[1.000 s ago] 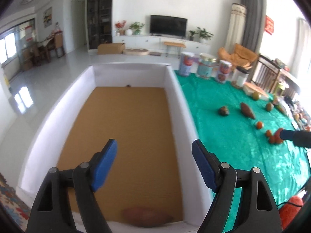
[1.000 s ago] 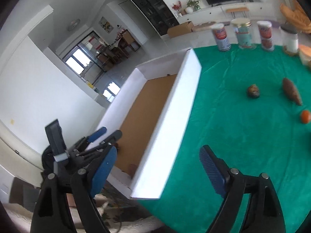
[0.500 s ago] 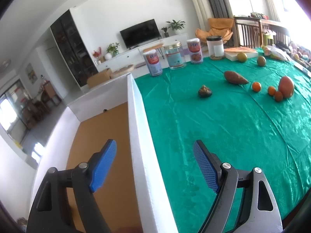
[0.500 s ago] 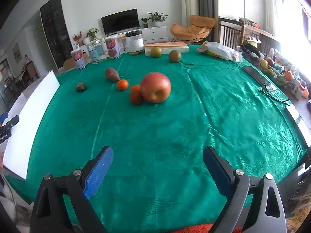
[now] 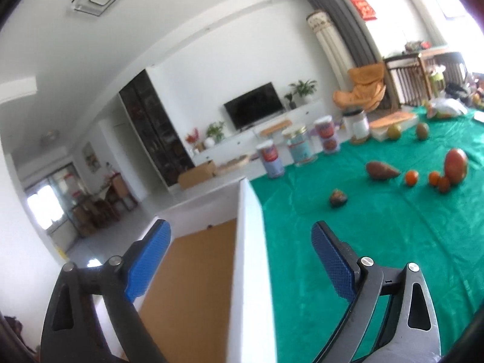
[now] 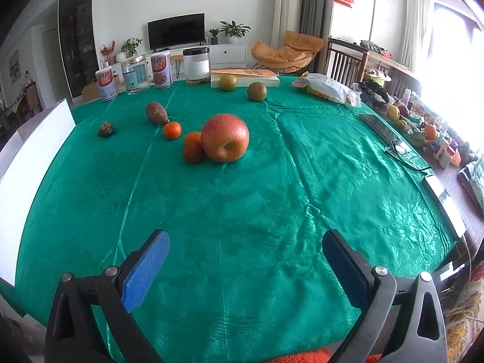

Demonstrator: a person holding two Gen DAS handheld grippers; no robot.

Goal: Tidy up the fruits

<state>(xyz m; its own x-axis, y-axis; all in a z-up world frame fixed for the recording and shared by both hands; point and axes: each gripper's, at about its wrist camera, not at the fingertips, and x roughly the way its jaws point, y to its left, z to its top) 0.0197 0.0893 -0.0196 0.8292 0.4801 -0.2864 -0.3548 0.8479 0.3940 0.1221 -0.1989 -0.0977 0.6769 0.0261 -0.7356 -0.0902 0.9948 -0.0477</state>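
Right wrist: right claw [image 6: 245, 267] opening, empty, green cloth [image 6: 272, 199] clear.

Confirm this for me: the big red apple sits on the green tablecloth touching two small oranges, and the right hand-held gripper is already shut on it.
Not right. The right hand-held gripper holds nothing: its jaws are opening over bare green tablecloth, well short of the big red apple. The right wrist view shows this. The left wrist view shows the apple touching the two small oranges.

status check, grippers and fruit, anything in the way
Left gripper and right gripper both opening, empty. Apple and oranges loose on the cloth, white box at left. Nothing in the way.
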